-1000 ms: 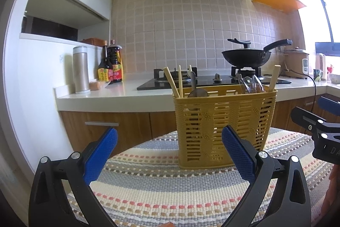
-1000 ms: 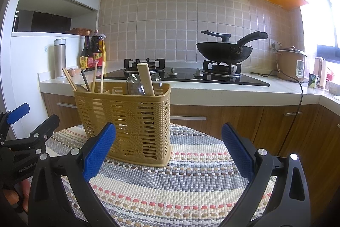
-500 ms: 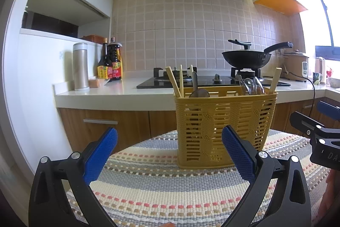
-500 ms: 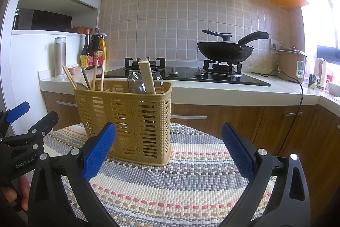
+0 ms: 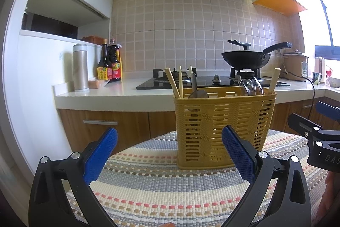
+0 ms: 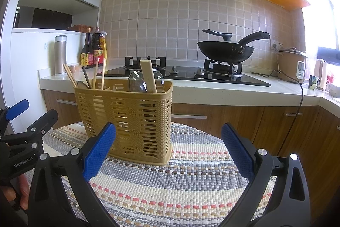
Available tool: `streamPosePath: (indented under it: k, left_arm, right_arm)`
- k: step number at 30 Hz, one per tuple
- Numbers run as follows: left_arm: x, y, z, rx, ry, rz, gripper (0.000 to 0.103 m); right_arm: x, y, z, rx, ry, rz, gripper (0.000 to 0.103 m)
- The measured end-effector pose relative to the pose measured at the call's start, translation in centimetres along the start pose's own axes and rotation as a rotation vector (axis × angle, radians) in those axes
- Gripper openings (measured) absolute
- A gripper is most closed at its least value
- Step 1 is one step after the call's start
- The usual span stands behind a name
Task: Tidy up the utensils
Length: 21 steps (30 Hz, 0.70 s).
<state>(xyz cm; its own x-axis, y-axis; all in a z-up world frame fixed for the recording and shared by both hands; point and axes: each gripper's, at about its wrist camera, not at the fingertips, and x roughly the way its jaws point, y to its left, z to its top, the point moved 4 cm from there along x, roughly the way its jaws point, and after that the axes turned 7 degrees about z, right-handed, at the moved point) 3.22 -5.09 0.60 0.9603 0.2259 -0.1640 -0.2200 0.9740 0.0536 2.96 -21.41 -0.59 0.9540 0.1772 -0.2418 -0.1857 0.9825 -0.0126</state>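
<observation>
Likely light and stiff, the chopsticks [image 5: 172, 82] suit a grip near their tops; both tools, left tool [image 5: 170, 150] and right tool [image 6: 169, 149], gape empty.

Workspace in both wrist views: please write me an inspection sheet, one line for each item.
Surface: striped woven mat; only the basket stands on it.
Job's things: yellow basket upright, holding chopsticks, clear spoons and a flat wooden handle.
Clutter: nothing seen on the mat.
Grippers: left claw open and empty, short of the basket; right claw open and empty, basket ahead to its left.
Cables: black cord runs from the rice cooker down the cabinet front.
Surroundings: counter with black wok on the stove, sauce bottles, steel flask.
</observation>
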Motion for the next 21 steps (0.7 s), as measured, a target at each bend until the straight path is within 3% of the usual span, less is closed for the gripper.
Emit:
streamPosePath:
  k: [21]
  left_arm:
    - [-0.03,0.58,0.26,-0.006,-0.006,0.034,0.095]
  right_arm:
    - [0.26,0.03,-0.14,-0.015,0.010,0.001,0.095]
